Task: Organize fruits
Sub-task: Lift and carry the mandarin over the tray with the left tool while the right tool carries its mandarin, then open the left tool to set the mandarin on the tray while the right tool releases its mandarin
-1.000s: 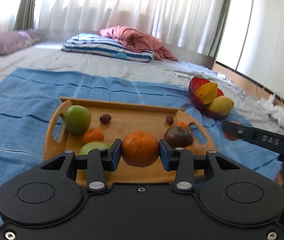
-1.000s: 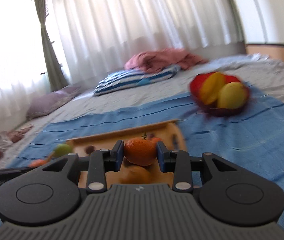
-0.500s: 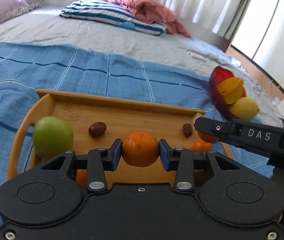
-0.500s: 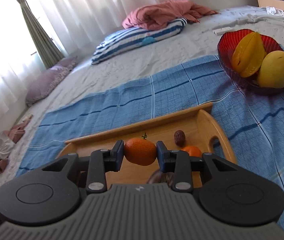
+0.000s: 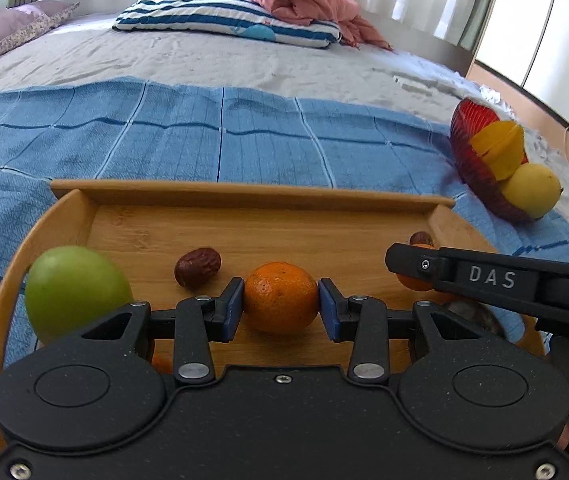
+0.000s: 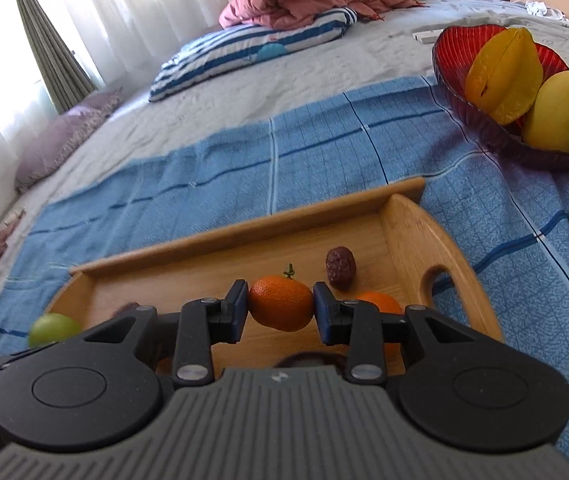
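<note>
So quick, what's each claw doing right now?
Left claw: closed on an orange.
Right claw: closed on a stemmed orange.

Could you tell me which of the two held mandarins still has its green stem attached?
The mandarin in the right gripper; a green stem stands on top. The left gripper's mandarin shows none.

Bright daylight glares through the curtains (image 6: 132,8); sharp frames, fisheye-bent at the edges

Both grippers angled downward — left gripper (image 5: 280,305) and right gripper (image 6: 280,309) each clamped
</note>
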Demonstrator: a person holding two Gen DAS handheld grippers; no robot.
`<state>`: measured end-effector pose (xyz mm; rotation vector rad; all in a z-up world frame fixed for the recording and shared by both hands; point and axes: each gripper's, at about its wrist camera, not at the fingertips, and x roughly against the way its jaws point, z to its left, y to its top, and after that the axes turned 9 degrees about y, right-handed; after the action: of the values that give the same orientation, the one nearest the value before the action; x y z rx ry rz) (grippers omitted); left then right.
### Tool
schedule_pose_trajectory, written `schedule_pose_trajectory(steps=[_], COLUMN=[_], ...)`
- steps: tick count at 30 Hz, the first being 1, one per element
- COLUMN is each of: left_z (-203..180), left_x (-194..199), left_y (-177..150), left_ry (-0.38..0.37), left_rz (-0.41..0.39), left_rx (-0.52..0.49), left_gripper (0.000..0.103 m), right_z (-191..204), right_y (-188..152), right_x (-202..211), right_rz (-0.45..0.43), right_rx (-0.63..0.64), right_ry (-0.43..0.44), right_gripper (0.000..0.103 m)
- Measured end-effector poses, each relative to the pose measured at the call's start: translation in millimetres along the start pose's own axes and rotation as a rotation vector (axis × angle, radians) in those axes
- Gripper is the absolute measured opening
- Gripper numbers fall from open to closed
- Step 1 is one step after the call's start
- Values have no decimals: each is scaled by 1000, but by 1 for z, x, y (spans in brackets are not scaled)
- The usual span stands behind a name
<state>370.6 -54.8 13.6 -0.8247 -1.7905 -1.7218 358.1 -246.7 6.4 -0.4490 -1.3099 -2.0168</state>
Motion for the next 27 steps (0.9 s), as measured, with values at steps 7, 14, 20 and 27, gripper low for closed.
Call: schedule_pose_trajectory(steps=[7,14,20,27], left_z=[-5,-5,-11,-15], left_x=[0,-3,-3,9], left_y=[-1,-3,-4,-6], left_ry=[12,23,40,40], left_rz=[-4,7,-3,-20], left_rx=[-16,-13,-34,-51], left_gripper=[38,39,39,67], right_z=[4,4,6,10], right_y=[-2,-4,-4,-4], right_x=[-5,-6,-7,-2], right_rz=[12,18,24,24], right_rx=[10,22,32,58], right_ry=[-14,-7,-15,-7], right_gripper=[40,39,40,65])
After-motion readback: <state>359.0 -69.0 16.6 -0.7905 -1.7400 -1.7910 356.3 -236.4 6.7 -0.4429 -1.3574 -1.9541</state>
